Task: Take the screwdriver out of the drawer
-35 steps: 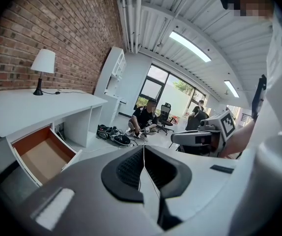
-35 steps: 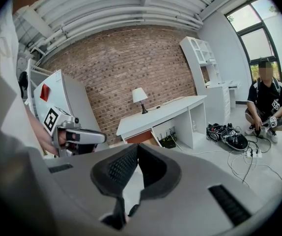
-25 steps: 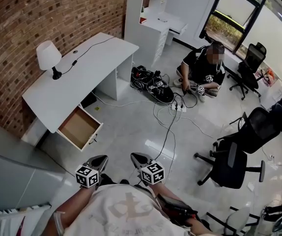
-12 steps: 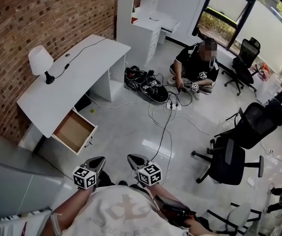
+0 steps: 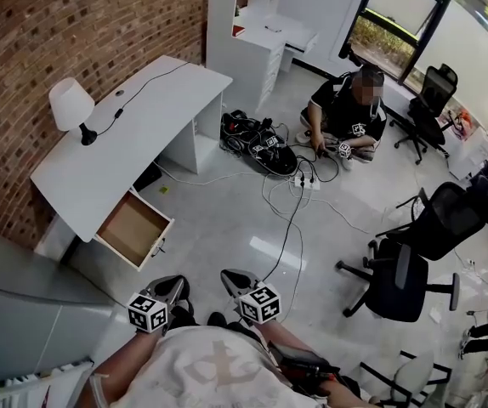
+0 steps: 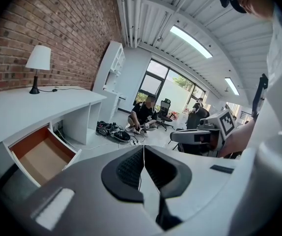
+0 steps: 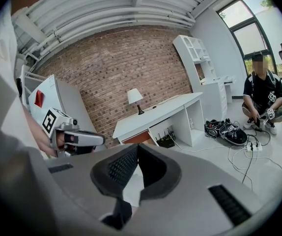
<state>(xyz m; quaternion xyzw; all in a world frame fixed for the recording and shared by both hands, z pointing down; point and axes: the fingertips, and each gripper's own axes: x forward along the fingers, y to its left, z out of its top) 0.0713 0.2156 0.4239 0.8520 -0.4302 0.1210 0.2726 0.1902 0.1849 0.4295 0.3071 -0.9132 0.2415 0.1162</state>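
Screwdriver: not made out in any view. From the task it is presumed to lie in the drawer (image 5: pixel 133 228), which stands pulled out under the white desk (image 5: pixel 112 143). Only a bare brown bottom is shown from above, and the drawer is too small in the head view for a slim tool to be ruled out.

Handling (judged, not seen): a light, rigid tool is expected, with a thick handle and a thin, smooth metal shaft. The shaft is likely to slip or roll between the pads. The handle is preferred as the place of hold, taken across its middle so that the tool hangs balanced. No fragility is expected; rolling on the flat drawer bottom is the likelier trouble.

Drawer: shallow, open at the top, to be entered from above.

Desk: set against a brick wall (image 5: pixel 82 32); a lamp (image 5: pixel 70 109) with a trailing cord is carried on it.

Tools: the left gripper (image 5: pixel 169 289) is held with its jaws closed together and nothing between them. The right gripper (image 5: pixel 234 279), just beside it, is likewise closed and empty. Both are kept low before the body, well apart from the drawer.

Surroundings: a person (image 5: pixel 350 113) is seated on the floor by a tangle of cables (image 5: pixel 291 194); office chairs (image 5: pixel 405 279) stand to the right.
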